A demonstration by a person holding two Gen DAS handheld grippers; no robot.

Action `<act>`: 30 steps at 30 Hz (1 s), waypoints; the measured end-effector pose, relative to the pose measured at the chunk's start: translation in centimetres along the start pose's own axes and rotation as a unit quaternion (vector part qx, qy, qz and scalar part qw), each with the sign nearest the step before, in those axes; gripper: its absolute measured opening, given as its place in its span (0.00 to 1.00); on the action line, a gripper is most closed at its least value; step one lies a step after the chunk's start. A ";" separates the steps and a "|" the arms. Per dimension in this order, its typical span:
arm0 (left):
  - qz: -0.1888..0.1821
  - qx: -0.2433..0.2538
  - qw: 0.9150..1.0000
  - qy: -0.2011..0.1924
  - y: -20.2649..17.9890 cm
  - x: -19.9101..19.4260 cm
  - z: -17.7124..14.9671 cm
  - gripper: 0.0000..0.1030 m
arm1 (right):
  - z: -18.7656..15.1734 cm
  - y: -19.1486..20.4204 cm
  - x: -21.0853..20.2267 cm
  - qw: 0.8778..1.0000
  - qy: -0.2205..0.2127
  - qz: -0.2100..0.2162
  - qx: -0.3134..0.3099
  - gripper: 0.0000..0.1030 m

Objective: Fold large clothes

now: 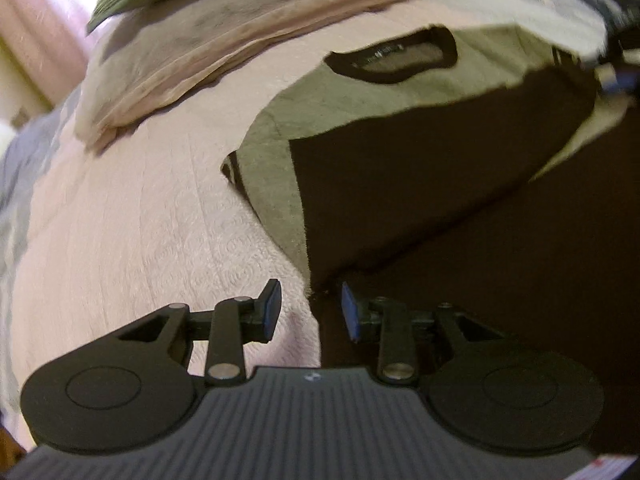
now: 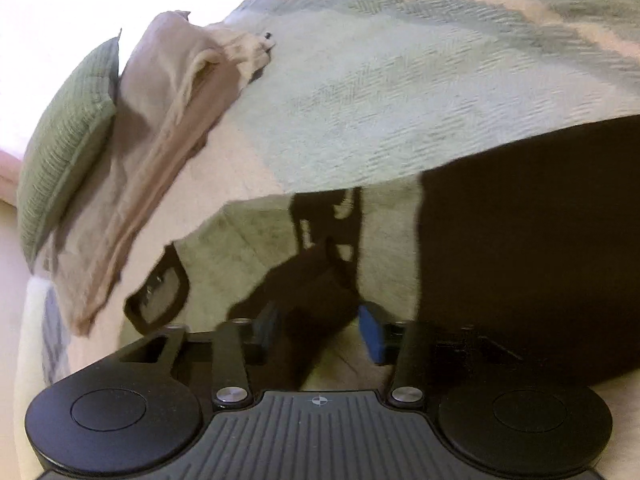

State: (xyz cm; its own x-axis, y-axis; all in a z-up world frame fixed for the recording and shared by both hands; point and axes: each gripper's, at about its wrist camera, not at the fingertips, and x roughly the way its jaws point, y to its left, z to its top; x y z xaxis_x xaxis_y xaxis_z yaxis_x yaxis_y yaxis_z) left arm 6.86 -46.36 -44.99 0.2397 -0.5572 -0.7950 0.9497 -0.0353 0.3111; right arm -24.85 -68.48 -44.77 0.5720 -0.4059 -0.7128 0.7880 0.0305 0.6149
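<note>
An olive-green top with a black collar (image 1: 390,58) lies on the bed, and a black part of it (image 1: 440,184) is folded across the middle. My left gripper (image 1: 310,312) hangs over the near corner of that black fabric. Its blue pads (image 1: 273,312) stand apart, with the fabric's edge between them and not pinched. In the right wrist view, a fold of the black cloth (image 2: 320,312) lies between the spread pads of my right gripper (image 2: 320,330). A pale gap shows beside the right pad (image 2: 370,332). The right gripper (image 1: 616,76) also shows, blurred, at the garment's far edge.
A folded beige garment (image 1: 192,52) lies on the pink quilted bedspread (image 1: 140,220), beside a green ribbed cushion (image 2: 64,140). A pale green herringbone blanket (image 2: 400,92) covers the far side of the bed. Bare bedspread lies left of the top.
</note>
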 end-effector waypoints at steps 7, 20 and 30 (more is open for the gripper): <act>-0.018 -0.034 0.999 -0.011 1.9 1.1 0.8 0.04 | -2.3 1.4 -3.1 0.990 -0.059 -0.077 -0.102 0.00; -0.057 -0.150 0.987 0.007 5.1 -2.3 1.6 0.12 | -3.7 -1.4 -7.5 0.981 -0.047 -0.167 -0.090 0.08; -0.076 -0.249 0.961 0.094 4.4 -2.7 1.0 0.31 | -4.6 -21.4 -22.7 0.934 -0.222 -0.115 0.254 0.49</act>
State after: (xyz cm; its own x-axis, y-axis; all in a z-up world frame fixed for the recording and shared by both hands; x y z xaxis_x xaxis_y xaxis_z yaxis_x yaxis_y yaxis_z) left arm 10.21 -45.82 -40.92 0.0787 -0.4155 -0.9062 0.9439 0.3235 -0.0663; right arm -53.70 -55.73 -43.30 0.1620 -0.6904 -0.7050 0.6036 -0.4959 0.6243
